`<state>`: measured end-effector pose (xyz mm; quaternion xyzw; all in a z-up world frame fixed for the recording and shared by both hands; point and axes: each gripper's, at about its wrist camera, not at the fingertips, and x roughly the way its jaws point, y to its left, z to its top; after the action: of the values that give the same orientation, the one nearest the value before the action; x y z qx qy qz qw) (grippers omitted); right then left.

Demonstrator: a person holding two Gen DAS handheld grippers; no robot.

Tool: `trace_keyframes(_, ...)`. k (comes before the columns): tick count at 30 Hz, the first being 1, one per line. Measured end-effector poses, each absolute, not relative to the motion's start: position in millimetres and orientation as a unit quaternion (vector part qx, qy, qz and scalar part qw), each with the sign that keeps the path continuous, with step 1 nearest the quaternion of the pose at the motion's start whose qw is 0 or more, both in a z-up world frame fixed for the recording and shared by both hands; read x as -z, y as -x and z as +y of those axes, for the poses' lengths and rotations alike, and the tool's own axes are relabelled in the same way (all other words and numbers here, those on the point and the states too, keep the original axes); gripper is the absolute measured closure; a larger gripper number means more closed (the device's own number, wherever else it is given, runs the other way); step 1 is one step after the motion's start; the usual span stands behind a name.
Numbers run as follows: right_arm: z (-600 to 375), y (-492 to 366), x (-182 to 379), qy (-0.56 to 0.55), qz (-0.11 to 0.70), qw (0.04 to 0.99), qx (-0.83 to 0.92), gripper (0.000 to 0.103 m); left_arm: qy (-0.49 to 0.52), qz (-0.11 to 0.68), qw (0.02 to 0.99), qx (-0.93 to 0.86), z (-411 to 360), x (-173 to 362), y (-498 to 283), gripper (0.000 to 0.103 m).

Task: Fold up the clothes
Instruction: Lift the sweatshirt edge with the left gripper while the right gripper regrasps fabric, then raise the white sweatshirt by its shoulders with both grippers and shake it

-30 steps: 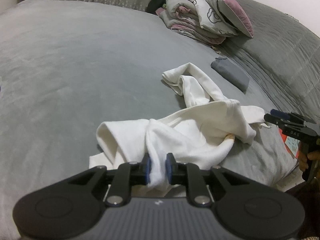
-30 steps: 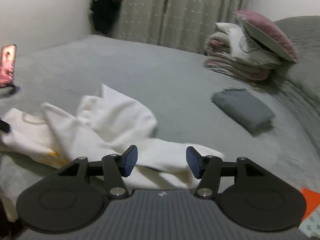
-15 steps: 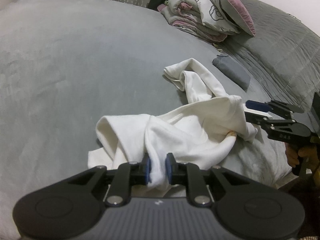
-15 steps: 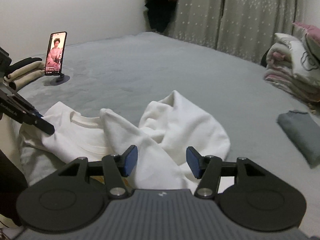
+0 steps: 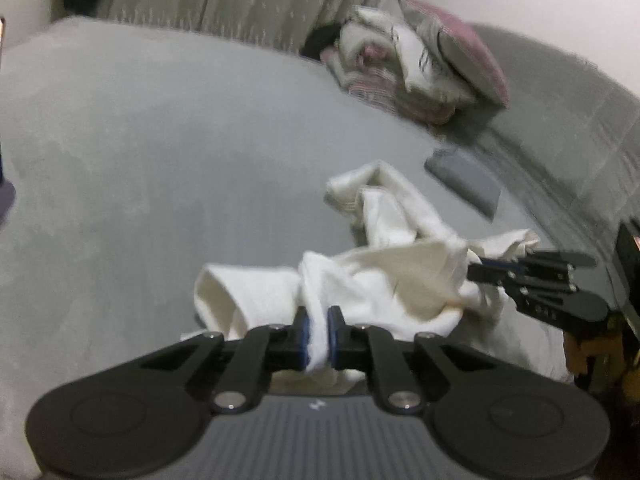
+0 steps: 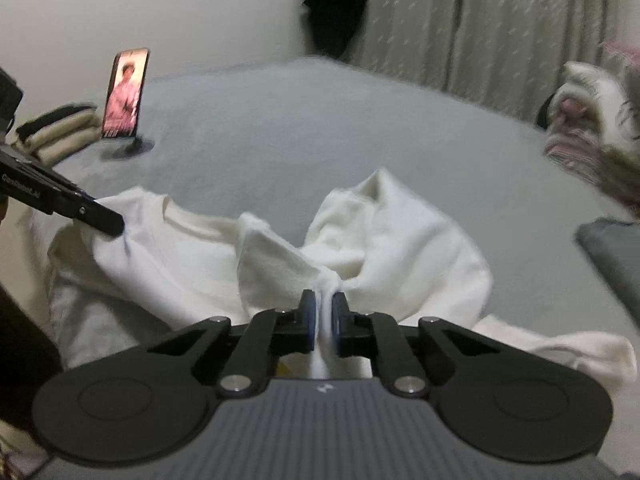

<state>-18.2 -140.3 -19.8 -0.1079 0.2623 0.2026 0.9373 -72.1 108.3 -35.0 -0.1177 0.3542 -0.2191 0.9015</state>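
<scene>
Lying crumpled on the grey bed (image 5: 160, 152), the white garment (image 5: 400, 280) sits near the bed's front edge, bunched into folds with one sleeve trailing away toward the pillows. The left claw (image 5: 318, 334) is closing, and its blue pads (image 5: 305, 334) already pinch a ridge of the white cloth between them. The right claw (image 6: 324, 322) is closing as well, with a peak of the same garment squeezed between its pads and pulled up into a small tent. From the left wrist view the right claw shows at the far right, its tips against the garment's edge; from the right wrist view the left claw reaches in at the left, at what looks like the shoulder beside the neckline, though blur makes that uncertain. A folded grey cloth (image 5: 464, 178) lies apart from the garment, further up the bed. Stacked bedding with a pink pillow (image 5: 420, 64) rests near the curtain (image 6: 500, 20). A phone (image 6: 126, 94) stands upright on a small stand, beside a pile of folded clothes (image 6: 56, 132).
</scene>
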Motion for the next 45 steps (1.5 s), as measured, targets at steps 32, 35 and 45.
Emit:
trace_keyframes(32,-162.9,125.8,-208.8,0.137,-0.025,0.990,-0.027,0.094,0.014,0.043,0.986,0.161,82.1,-239.0,173.6,0.094)
trace_keyframes(35,-164.0,123.1,-222.5,0.149,-0.039,0.988,-0.019,0.095,0.006,0.026,0.987,0.156,78.8,-255.9,176.7,0.094)
trace_keyframes(45,-161.1,99.2,-234.8,0.169,-0.056,0.984,0.006,0.095,-0.007,0.025,0.989,0.148,66.7,-275.4,156.6,0.094)
